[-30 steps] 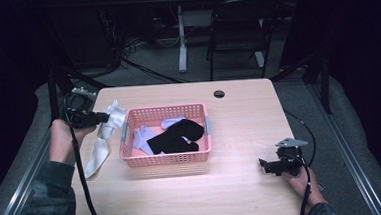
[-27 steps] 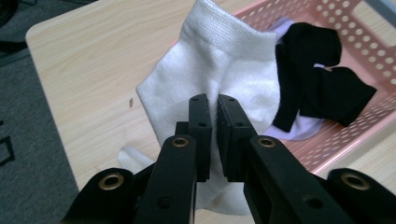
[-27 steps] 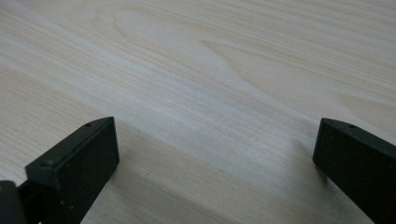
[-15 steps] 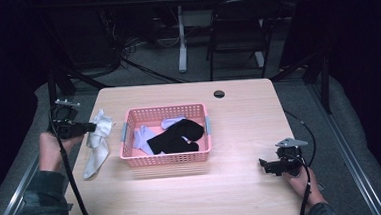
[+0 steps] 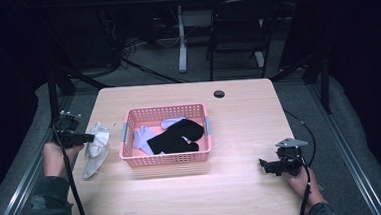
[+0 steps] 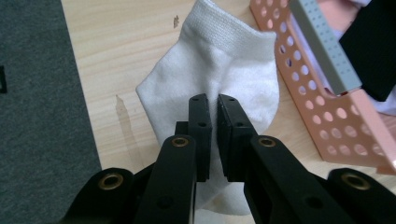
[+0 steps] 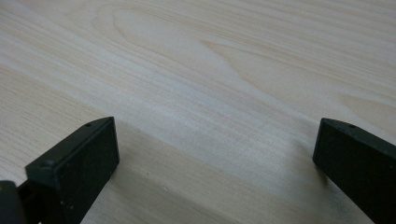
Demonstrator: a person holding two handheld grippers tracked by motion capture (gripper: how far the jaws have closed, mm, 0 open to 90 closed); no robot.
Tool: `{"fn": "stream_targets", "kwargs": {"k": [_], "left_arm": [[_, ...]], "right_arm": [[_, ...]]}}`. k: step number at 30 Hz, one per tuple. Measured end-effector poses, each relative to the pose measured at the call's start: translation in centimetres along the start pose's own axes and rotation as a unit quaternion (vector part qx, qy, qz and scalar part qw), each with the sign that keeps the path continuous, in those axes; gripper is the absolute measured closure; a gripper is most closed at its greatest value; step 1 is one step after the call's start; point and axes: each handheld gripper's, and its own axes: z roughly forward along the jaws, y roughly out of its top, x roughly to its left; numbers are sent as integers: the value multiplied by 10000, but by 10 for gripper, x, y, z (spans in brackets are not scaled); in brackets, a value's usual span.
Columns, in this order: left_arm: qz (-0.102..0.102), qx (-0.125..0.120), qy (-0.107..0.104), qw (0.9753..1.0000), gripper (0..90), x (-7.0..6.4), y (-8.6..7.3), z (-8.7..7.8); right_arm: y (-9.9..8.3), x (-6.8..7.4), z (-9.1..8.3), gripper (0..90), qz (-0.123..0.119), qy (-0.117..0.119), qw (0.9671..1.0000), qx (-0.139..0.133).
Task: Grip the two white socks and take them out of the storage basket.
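Observation:
A white sock [image 5: 95, 149] [image 6: 224, 70] lies on the wooden table [image 5: 238, 109] just left of the pink basket [image 5: 166, 159] [image 6: 327, 116]. My left gripper [image 5: 87, 139] [image 6: 214, 100] is shut on the sock's middle, and its cuff end points away from the jaws. A black sock [image 5: 175, 137] [image 6: 373, 51] lies in the basket over pale socks [image 5: 142, 136]. At the table's near right, my right gripper [image 5: 265, 165] [image 7: 215, 135] rests low over bare wood, open, with nothing between its jaws.
A round cable hole [image 5: 219, 93] sits at the table's far edge. Behind the table stand a chair [image 5: 239, 29] and a desk leg [image 5: 181, 43]. Grey carpet [image 6: 37, 93] borders the table's left edge close to my left gripper.
My left gripper has drawn the white sock leftward and nearer the person, away from the basket's left rim. The right gripper has stayed put.

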Motion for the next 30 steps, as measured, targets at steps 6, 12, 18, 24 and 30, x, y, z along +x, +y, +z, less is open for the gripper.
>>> {"fn": "stream_targets", "kwargs": {"k": [6,12,18,24,30], "left_arm": [[-14,218,155,9996,842,0,-5,19],[-33,347,246,9991,842,0,-8,37],[-111,568,165,9982,834,3,-13,55],[-178,596,108,9980,797,5,-15,61],[-284,564,36,9980,600,5,-17,58]], "right_arm": [[0,0,0,0,-3,-3,10000,2],[0,0,0,0,-3,0,10000,0],[0,0,0,0,-2,2,10000,2],[0,0,0,0,0,0,10000,0],[0,0,0,0,-2,2,10000,2]]}}
